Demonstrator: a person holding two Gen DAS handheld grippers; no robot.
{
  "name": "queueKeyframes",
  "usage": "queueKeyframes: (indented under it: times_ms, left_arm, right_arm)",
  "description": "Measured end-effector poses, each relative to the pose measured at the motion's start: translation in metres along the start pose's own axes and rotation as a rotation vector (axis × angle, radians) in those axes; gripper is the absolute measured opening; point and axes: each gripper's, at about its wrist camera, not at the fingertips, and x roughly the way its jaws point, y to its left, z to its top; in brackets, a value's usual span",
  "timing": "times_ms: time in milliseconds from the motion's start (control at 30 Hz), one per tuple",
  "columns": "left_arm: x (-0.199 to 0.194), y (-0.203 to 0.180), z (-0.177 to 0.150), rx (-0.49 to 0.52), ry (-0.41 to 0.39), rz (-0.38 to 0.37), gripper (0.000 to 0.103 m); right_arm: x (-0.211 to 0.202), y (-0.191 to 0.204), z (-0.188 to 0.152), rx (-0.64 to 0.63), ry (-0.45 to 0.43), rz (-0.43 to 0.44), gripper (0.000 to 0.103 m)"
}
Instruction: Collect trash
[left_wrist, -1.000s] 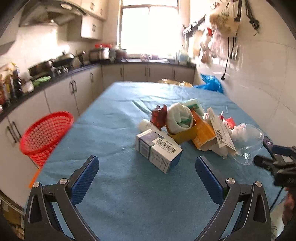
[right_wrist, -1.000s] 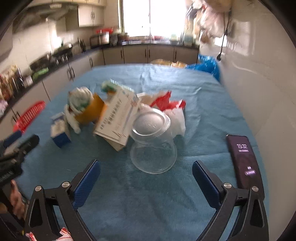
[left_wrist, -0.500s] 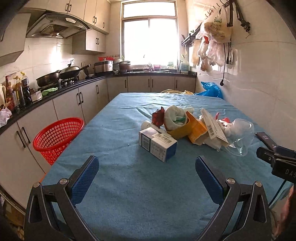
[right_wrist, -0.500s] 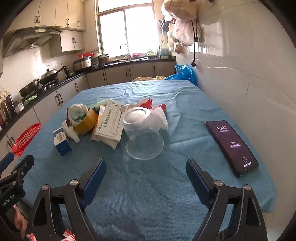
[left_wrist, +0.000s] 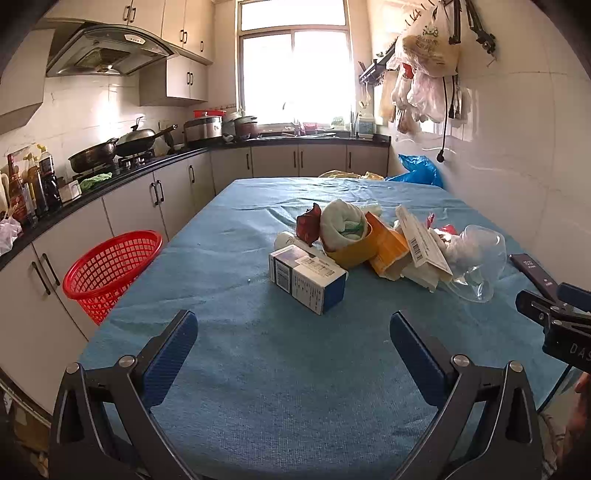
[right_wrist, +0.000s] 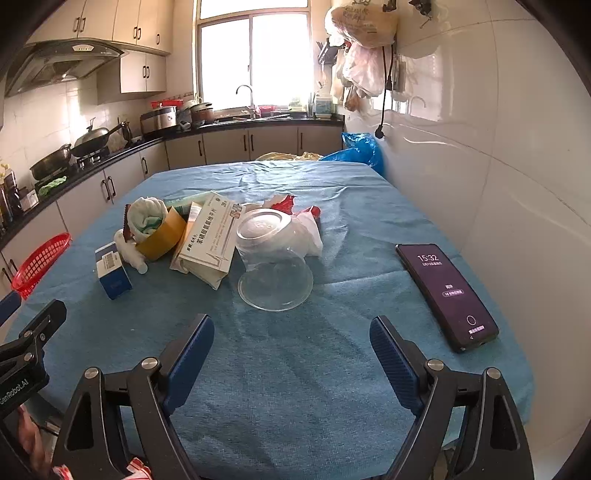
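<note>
The trash pile (left_wrist: 369, 247) is heaped mid-counter (left_wrist: 258, 369) on blue cloth, a clear plastic cup (right_wrist: 275, 280) at its near edge. Both the left gripper (left_wrist: 293, 347) and right gripper (right_wrist: 291, 354) are held short of it, fingers spread wide, nothing between them. A red basket (left_wrist: 110, 269) is seen beside the counter.

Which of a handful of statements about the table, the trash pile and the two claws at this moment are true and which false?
1. The clear plastic cup lies on its side with its mouth toward the right wrist camera. True.
2. The phone lies in the trash pile. False: it lies apart, near the wall-side table edge.
3. The red basket stands on the table. False: it is off the table, by the cabinets.
4. The right claw holds nothing. True.
5. The left claw grips the blue-and-white box. False: its jaws are open and empty, short of the box.
</note>
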Motion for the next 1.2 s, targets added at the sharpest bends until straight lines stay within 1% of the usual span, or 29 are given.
queueKeyframes:
  times_ms: [233,300,533,633,733,1000,1200]
  left_arm:
    - [0.004,0.004,-0.001,-0.011,0.011,0.003,0.103]
    - [0.005,0.005,-0.001,-0.013,0.013,0.0,0.103]
    - [0.007,0.006,-0.002,-0.015,0.018,-0.005,0.103]
    - [0.007,0.006,-0.002,-0.018,0.021,-0.009,0.103]
    - [0.007,0.006,-0.002,-0.021,0.02,-0.013,0.103]
    - [0.005,0.0,-0.001,-0.015,0.018,-0.037,0.103]
    - [0.009,-0.007,0.0,-0.018,0.04,-0.061,0.103]
  right_arm:
    - [0.002,0.008,-0.002,-0.034,0.009,0.009,0.08]
    - [0.004,0.009,-0.003,-0.036,0.02,0.015,0.076]
    - [0.006,0.013,-0.004,-0.046,0.027,0.01,0.076]
    - [0.006,0.014,-0.005,-0.05,0.032,0.011,0.073]
    - [0.006,0.013,-0.006,-0.051,0.037,0.007,0.072]
    - [-0.001,0.007,-0.007,-0.036,0.029,0.007,0.072]
    - [0.0,-0.004,-0.006,-0.019,0.034,0.017,0.072]
